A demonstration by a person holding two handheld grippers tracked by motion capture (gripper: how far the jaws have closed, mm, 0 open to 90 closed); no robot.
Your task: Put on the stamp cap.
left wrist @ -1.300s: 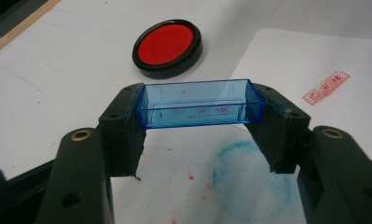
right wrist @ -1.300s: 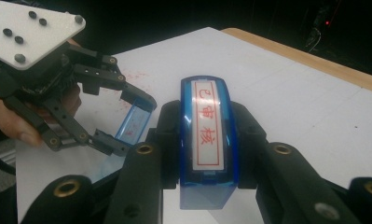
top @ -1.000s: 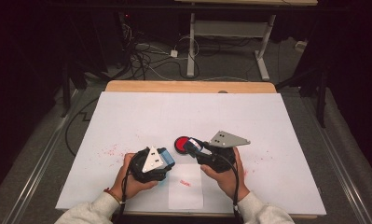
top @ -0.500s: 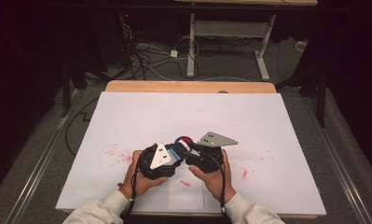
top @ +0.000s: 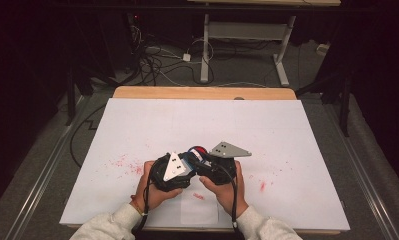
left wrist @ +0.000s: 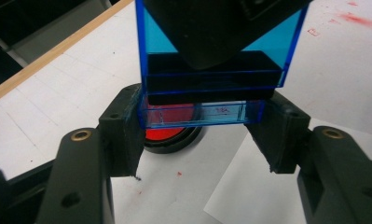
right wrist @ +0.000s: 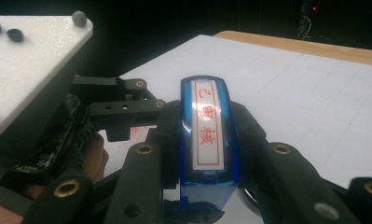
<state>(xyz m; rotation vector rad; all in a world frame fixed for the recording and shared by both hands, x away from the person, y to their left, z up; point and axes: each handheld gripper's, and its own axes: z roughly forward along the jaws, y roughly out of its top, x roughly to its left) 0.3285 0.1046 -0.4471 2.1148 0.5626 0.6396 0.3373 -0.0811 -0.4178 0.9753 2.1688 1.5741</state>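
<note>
My right gripper [right wrist: 207, 128] is shut on a blue stamp [right wrist: 206, 140], whose white top label bears red characters. In the left gripper view, my left gripper [left wrist: 200, 140] is shut on the stamp's clear blue lower section [left wrist: 202, 114], a jaw pressing on each end. The larger blue body [left wrist: 216, 51] rises above it with black gripper parts behind. A round red ink pad [left wrist: 167, 136] lies on the paper just beneath. From the high view the left gripper [top: 186, 161] and the right gripper [top: 201, 159] meet tip to tip near the table's front middle.
White paper [top: 297, 130] covers the table, with red ink smears at its left [top: 122, 162] and right [top: 262, 186]. A smaller sheet [top: 199, 210] lies at the front edge between the forearms. A wooden edge [top: 202, 92] runs along the far side; cables and desk legs lie beyond.
Both hands drew together over the red ink pad. The right gripper came left and slightly down, and the pad, in plain sight a second ago, is now mostly covered.
</note>
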